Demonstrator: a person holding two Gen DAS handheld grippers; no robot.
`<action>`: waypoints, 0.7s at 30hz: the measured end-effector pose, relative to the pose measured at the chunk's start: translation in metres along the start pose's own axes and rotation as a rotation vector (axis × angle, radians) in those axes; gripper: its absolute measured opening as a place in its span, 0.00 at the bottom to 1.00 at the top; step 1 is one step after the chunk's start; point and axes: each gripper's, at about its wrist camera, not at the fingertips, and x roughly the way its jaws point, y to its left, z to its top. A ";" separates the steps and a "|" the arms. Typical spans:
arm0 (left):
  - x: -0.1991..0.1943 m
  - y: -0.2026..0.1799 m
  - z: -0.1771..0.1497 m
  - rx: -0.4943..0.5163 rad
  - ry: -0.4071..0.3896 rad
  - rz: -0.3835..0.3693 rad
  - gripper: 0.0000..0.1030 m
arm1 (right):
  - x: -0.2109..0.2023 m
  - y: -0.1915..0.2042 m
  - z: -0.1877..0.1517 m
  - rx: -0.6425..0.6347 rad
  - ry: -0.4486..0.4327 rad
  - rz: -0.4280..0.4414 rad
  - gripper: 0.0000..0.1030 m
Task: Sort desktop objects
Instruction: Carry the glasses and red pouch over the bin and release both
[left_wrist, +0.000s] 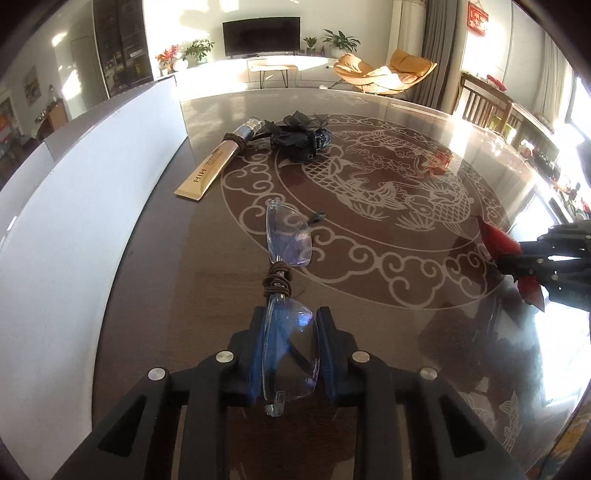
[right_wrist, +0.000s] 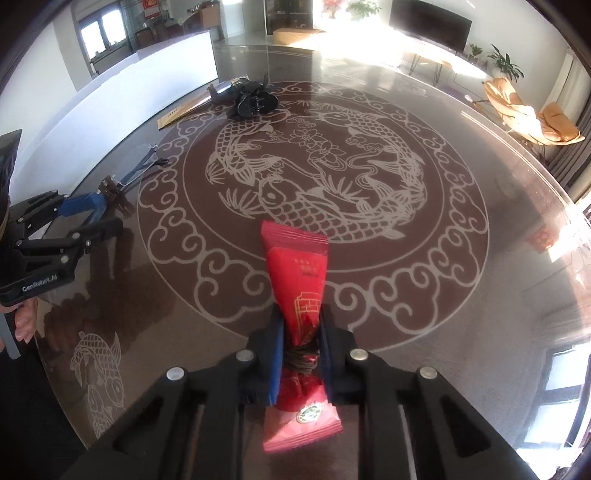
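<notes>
My left gripper (left_wrist: 291, 325) is shut on the near lens of a pair of rimless glasses (left_wrist: 289, 236), whose bridge is wound with brown cord; the far lens points away over the table. My right gripper (right_wrist: 300, 325) is shut on a red snack packet (right_wrist: 297, 266), pinched at its cord-tied waist. In the left wrist view the right gripper (left_wrist: 517, 262) shows at the right edge with the red packet (left_wrist: 498, 240). The right wrist view has the left gripper (right_wrist: 98, 210) at the left with the glasses (right_wrist: 136, 170). A gold tube (left_wrist: 214, 166) and a black bow hair clip (left_wrist: 303, 138) lie farther off.
The glass tabletop (right_wrist: 461, 314) carries a fish and cloud pattern. A long white box (left_wrist: 74, 229) runs along its left side, close to the tube. A hand (right_wrist: 26, 317) holds the left gripper's handle. Chairs and a TV stand beyond the table.
</notes>
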 end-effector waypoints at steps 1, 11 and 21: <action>-0.006 0.003 -0.002 -0.013 -0.016 -0.011 0.25 | -0.005 0.001 -0.004 0.002 -0.008 0.004 0.17; -0.119 0.043 -0.018 -0.203 -0.243 -0.084 0.25 | -0.053 0.035 0.012 -0.034 -0.120 0.082 0.17; -0.200 0.194 -0.016 -0.384 -0.258 0.135 0.25 | -0.090 0.218 0.136 -0.232 -0.289 0.373 0.17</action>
